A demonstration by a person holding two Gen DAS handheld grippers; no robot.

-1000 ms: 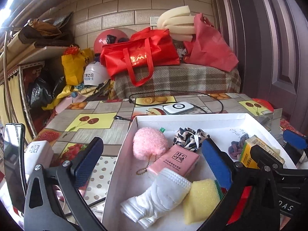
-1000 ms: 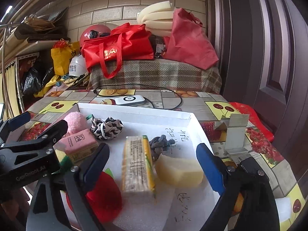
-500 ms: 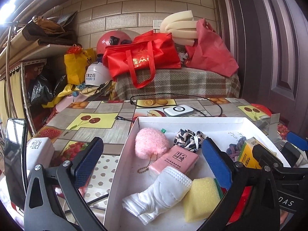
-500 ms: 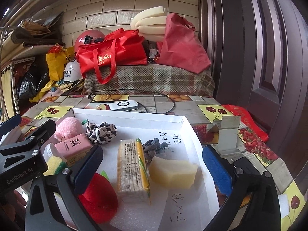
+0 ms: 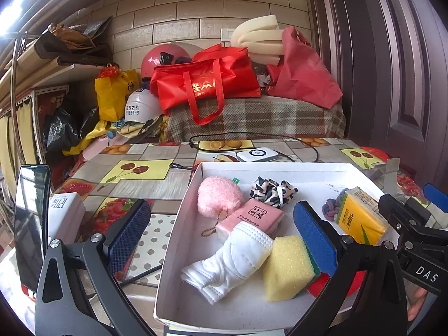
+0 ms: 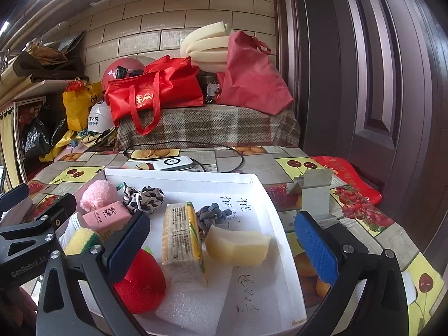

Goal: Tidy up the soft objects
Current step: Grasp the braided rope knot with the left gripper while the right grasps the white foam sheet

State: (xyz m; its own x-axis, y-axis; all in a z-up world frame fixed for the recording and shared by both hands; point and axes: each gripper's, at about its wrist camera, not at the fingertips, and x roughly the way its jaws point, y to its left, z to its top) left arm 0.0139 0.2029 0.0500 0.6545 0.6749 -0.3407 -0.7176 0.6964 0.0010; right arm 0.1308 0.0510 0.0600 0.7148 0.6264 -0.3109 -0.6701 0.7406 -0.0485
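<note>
**Both grippers wide over the white tray of soft things**

The right gripper (image 6: 221,240) hangs with its jaws spread as wide as they go and nothing pressed between the pads; the pale yellow foam block (image 6: 238,247) lies on the tray floor between them, free of both. Just left of the block stands a yellow tissue pack (image 6: 182,240), and behind it a grey knotted scrunchie (image 6: 214,214). A red round sponge (image 6: 140,280) sits at the tray's near left, behind the left pad.

The left gripper (image 5: 221,238) is also released and grasps nothing. Between its fingers lie a white rolled sock (image 5: 229,260), a yellow-green scouring sponge (image 5: 288,268), a pink tissue pack (image 5: 252,218), a pink pompom (image 5: 218,198) and a leopard-print scrunchie (image 5: 273,191).

All rest inside the white tray (image 6: 182,175) on the fruit-patterned tablecloth (image 5: 134,168).
</note>
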